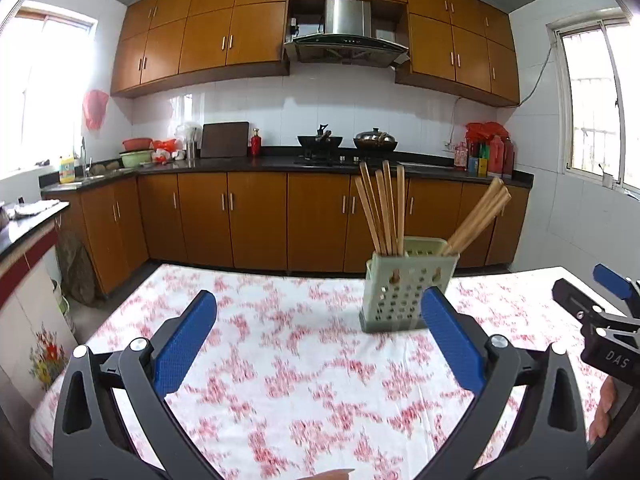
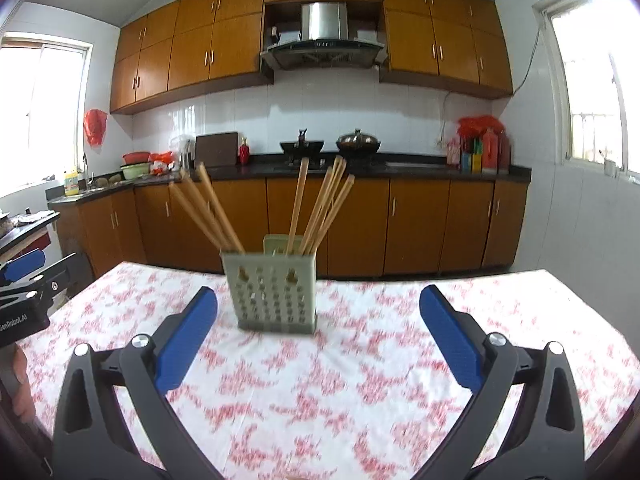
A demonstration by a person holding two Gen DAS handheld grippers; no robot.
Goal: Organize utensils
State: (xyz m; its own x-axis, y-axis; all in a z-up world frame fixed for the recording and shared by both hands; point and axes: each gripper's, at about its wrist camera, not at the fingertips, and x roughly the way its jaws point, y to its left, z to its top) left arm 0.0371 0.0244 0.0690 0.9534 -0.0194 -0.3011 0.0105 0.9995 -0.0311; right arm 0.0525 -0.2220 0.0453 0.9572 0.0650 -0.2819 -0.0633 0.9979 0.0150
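A pale green perforated plastic utensil holder (image 1: 404, 288) (image 2: 272, 292) stands upright on the table, toward its far edge. Long light-brown wooden chopsticks (image 1: 382, 208) (image 2: 320, 208) stand in it in two bunches: one bunch rises nearly upright from one compartment, while the other (image 1: 478, 216) (image 2: 208, 212) leans steeply outward.

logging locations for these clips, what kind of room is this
A home kitchen, most likely. A range hood hangs over woks on a stove, wooden cabinets line the wall, and a chopstick holder stands on a floral-clothed table.
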